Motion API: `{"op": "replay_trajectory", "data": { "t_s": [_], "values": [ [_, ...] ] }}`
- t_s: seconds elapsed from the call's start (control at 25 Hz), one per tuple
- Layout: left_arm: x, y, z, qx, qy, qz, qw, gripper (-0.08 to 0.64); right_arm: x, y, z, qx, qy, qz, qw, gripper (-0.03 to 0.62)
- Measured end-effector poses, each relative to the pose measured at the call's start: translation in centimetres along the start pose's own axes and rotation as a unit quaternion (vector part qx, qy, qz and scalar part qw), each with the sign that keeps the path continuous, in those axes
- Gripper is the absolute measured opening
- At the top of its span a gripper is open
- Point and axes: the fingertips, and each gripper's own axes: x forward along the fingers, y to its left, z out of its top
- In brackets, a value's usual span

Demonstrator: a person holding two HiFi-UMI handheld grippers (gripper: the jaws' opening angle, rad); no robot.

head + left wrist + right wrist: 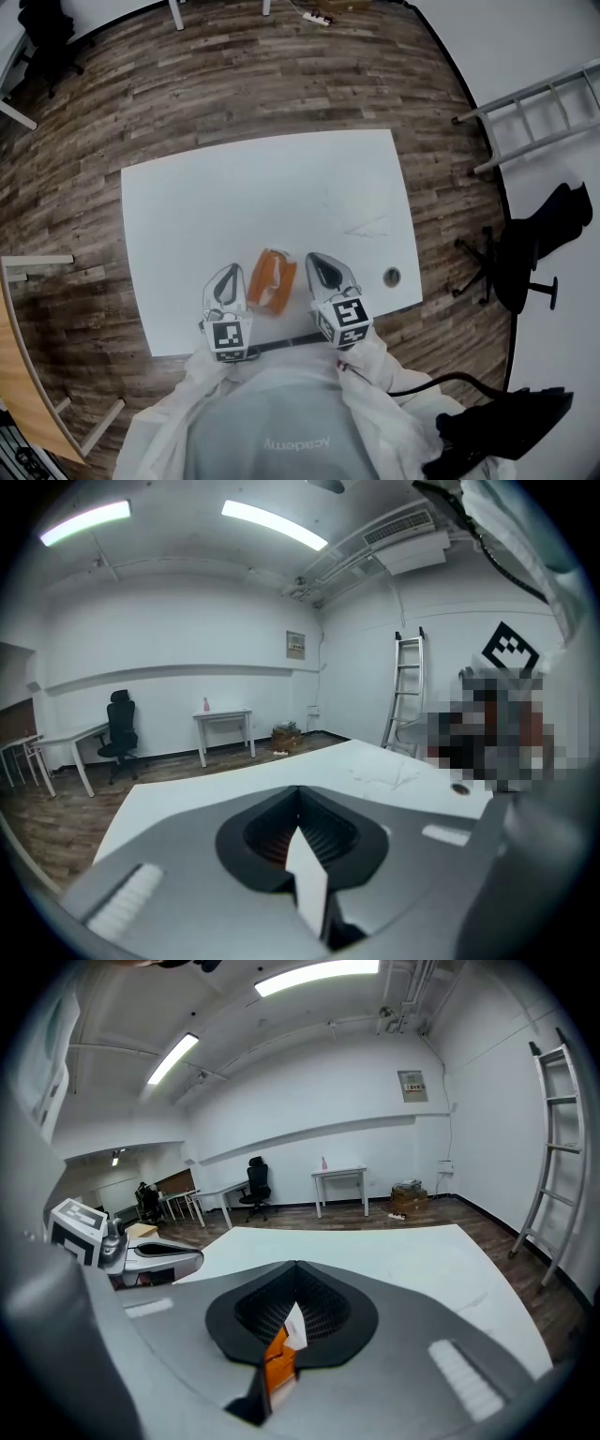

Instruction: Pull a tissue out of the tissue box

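The orange tissue box (270,278) lies on the white worktop (234,187), close to its near edge and between the two grippers. From the head view its long axis runs roughly from near to far, with the far end leaning slightly right. A small white tip of tissue (293,1324) pokes up out of the box. How much more is inside cannot be made out.

The left hand-held gripper (229,272) is just left of the box with its jaws pressed together, pinching nothing. Only a sliver of white worktop shows through the slit beneath the tips. The right hand-held gripper (315,260) is just right of the box, jaws likewise together at the tips. In its own view the box and tissue show through the slit under them, not pinched.
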Motion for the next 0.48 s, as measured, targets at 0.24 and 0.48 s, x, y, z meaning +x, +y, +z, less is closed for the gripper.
{"op": "replay_trajectory", "data": {
  "t_s": [0.24, 0.48],
  "values": [
    [0.3, -1.0, 0.4, -0.004, 0.015, 0.032, 0.9994, 0.0, -0.6, -1.8, -0.2, 0.004, 0.006, 0.03, 1.0, 0.0],
    [-0.8, -1.8, 0.6, -0.004, 0.026, 0.071, 0.9972, 0.0, 0.1, -2.2, -0.1, 0.002, 0.001, 0.071, 0.997, 0.0]
  ]
}}
